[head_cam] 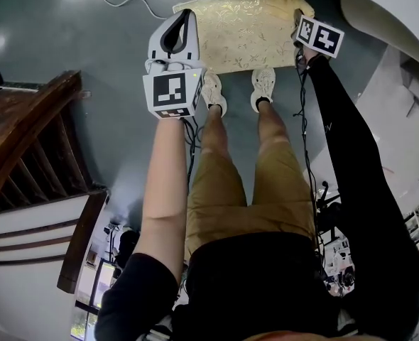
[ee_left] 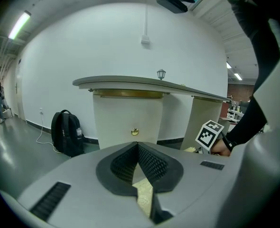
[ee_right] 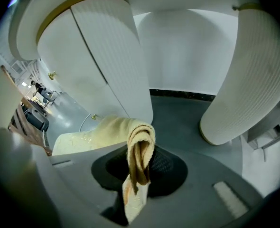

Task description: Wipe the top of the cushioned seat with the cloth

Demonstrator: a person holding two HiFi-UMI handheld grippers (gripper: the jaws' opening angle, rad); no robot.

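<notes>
The head view shows a grey floor with the cushioned seat (head_cam: pixel 231 34) lying on it. The left gripper (head_cam: pixel 187 14) hangs over the seat's left edge. The right gripper (head_cam: pixel 305 27) is at its right corner, beside the cloth (head_cam: pixel 284 0).

In the left gripper view, before a white wall and a black backpack (ee_left: pixel 66 132), the jaws are pressed together on nothing.

In the right gripper view, the jaws are clenched on the folded yellow cloth (ee_right: pixel 140 151), which trails onto the seat (ee_right: pixel 76 140).
</notes>
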